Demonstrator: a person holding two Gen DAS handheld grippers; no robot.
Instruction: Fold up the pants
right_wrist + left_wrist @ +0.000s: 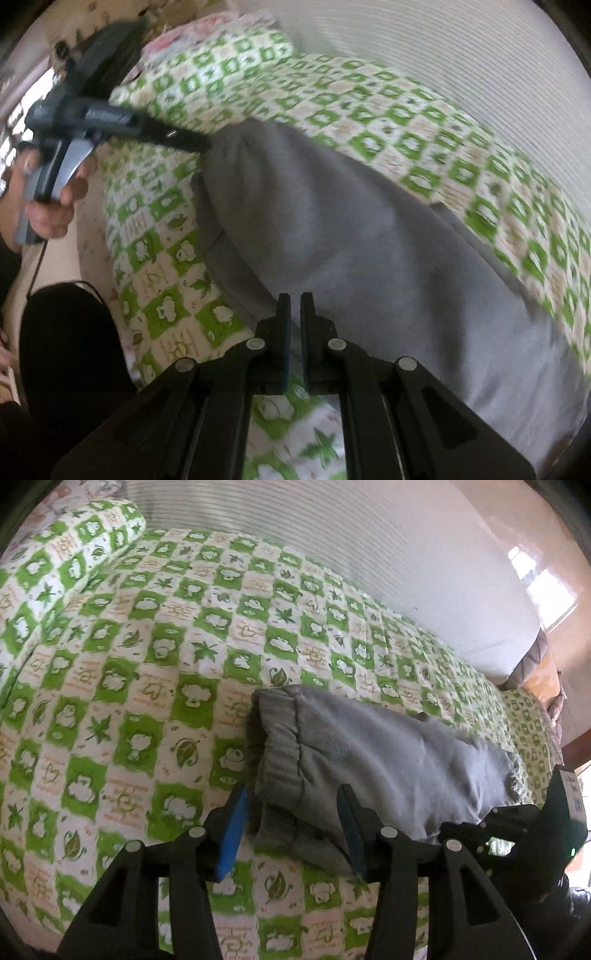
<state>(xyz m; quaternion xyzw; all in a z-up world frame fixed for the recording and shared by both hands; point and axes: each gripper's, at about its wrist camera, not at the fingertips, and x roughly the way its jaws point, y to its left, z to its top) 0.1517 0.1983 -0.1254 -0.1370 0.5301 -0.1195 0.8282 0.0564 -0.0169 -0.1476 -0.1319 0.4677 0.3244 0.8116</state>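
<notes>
Left gripper (293, 821): jaws spread wide, blue pads on either side of the elastic waistband (280, 753) of the grey pants (388, 771); nothing is pinched, cloth sits in the gap at most brushing the pads. Probably positioned that way so the waistband corner can be taken or has just been let go; which of the two cannot be told. Right gripper (294, 314): fingers pressed nearly together at the near edge of the pants, a thin strip of grey cloth appears to be pinched between them, though the contact is partly hidden by the fingers. That hold is judged to keep the near edge anchored or lifted while the far end is worked. In the right wrist view the left gripper is seen reaching in from the left, held by a hand (51, 206), its tip at the waistband end. The pants lie bunched lengthwise on the green-and-white checked bedspread (129, 664), apparently already doubled leg on leg, waistband end towards the pillow (74, 554). A white ribbed wall (369, 554) runs behind the bed. Right view is motion-blurred, so fine cloth detail is not readable. Fold judged midway; a cross fold is likely still due.
</notes>
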